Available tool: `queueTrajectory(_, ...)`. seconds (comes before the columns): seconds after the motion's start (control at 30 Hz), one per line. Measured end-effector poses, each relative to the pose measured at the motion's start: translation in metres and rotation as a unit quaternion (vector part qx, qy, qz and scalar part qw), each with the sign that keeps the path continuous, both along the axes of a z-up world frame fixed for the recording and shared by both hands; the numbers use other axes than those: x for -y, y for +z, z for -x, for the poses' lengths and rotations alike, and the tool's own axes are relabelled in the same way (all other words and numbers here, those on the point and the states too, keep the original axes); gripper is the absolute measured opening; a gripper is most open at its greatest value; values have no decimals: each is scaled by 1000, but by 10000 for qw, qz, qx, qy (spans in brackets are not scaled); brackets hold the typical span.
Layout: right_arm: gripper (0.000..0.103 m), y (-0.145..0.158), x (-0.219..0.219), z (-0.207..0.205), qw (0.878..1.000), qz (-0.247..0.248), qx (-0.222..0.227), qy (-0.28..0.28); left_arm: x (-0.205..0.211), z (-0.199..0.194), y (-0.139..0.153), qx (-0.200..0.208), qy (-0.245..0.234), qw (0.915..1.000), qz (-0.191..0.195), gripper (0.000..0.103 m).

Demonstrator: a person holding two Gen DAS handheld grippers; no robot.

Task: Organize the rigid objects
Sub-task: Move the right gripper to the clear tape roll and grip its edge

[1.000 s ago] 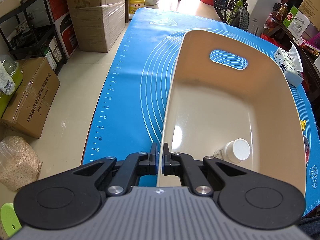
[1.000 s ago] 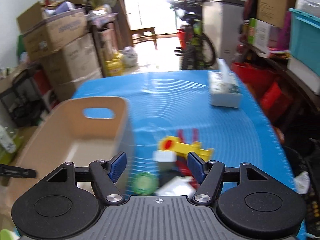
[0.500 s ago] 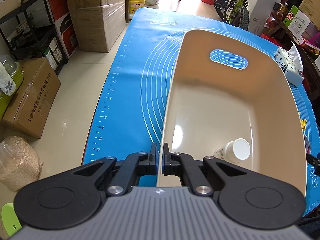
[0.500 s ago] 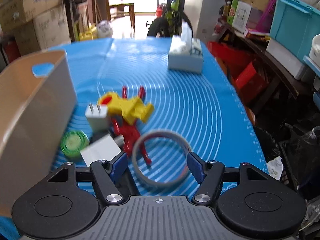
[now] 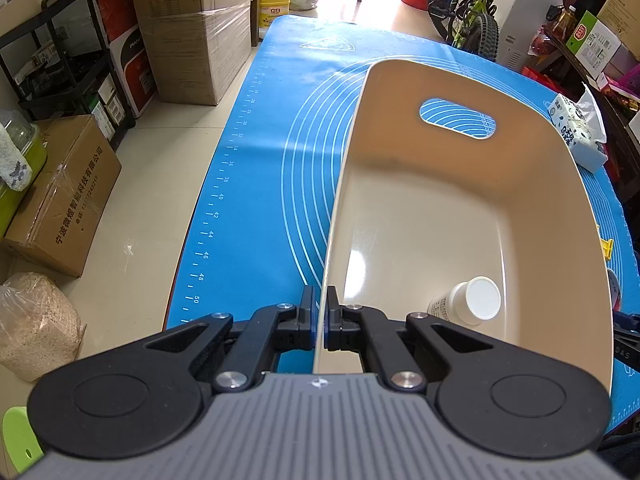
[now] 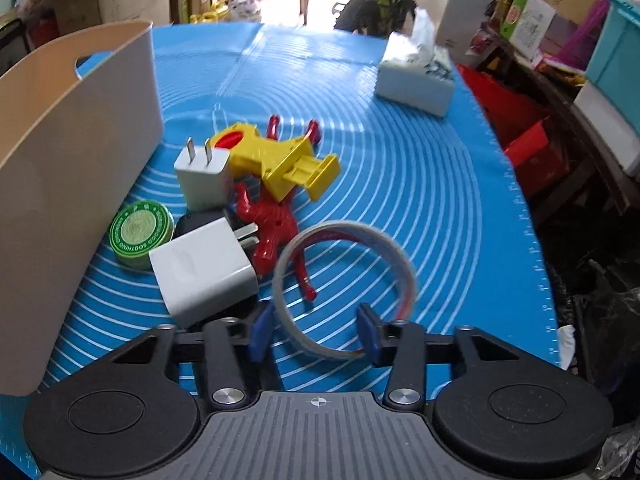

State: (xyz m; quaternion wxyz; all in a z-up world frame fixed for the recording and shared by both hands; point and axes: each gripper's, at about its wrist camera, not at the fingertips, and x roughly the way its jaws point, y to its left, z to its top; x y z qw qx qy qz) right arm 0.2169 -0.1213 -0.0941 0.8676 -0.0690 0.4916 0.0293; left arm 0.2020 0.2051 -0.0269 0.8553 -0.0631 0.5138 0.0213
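Right wrist view: one thing is binned and the rest of the pile is waiting on the mat.

My left gripper is clamped on the rim of the beige bin, holding it steady; inside I see only a white-capped bottle lying near the close end. My right gripper is closing, with the near arc of the tape ring between its jaws, though I judge the pads are not yet pressing it. On the blue mat just beside the bin I count two white plug adapters, a green tin, a red figure and a yellow toy. I judge the job barely begun: the ring is next, then five more.
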Motion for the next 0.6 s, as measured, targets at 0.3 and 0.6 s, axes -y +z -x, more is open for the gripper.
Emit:
queueTrajectory(0.3,21,-4,-3,-2,9992,-145,-120,357,0,0,0,2,0,10000,0,5)
queueTrajectory(0.6,19,15,12,13,9980,-495,388,-54,1,0,1,0,-10,10000,-13,5)
